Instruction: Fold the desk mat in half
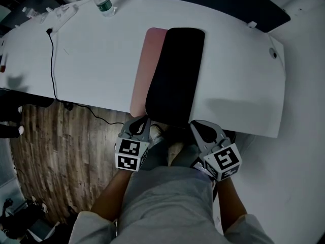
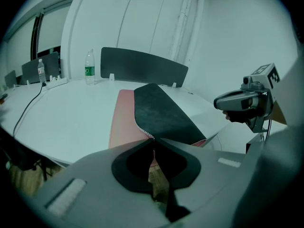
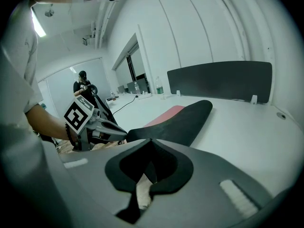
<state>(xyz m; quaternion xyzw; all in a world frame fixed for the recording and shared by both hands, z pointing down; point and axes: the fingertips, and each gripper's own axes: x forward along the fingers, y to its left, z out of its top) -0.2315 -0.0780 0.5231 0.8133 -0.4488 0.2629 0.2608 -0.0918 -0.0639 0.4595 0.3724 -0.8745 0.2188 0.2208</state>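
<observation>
- A curved white desk [image 1: 101, 60] stands over a wood-plank floor [image 1: 56, 146], with pale walls behind.
- The left gripper [image 2: 153, 139] is clenched on a near corner of the desk mat [image 1: 175, 75]. Its own view shows the jaws meeting on a stitched black edge.
- The right gripper [image 3: 150, 141] is likewise clamped on the other near corner, with the black edge running into its closed jaws.
- Both hold the mat's end at 6 o'clock, just past the desk's near rim. From there the mat runs toward 12 o'clock, black face up, over a pink face [image 1: 147, 65] that shows as a strip along its 9 o'clock side.
- Further out, a cable [image 1: 52, 60] lies at 9 o'clock and a water bottle [image 1: 104, 4] stands at 11 o'clock, both well apart from the mat.
- My reading is that the fold is made but skewed, and this step is squaring the layers.
- The next move likely calls for shifting the held end toward 9 o'clock until the pink is covered, then lowering it flat before letting go.
- Only the head view shows the skew.
- Only the left gripper view shows the stitching.
- Only the right gripper view shows the black layer rising off the desk, and a person [image 3: 84, 84] far behind.
</observation>
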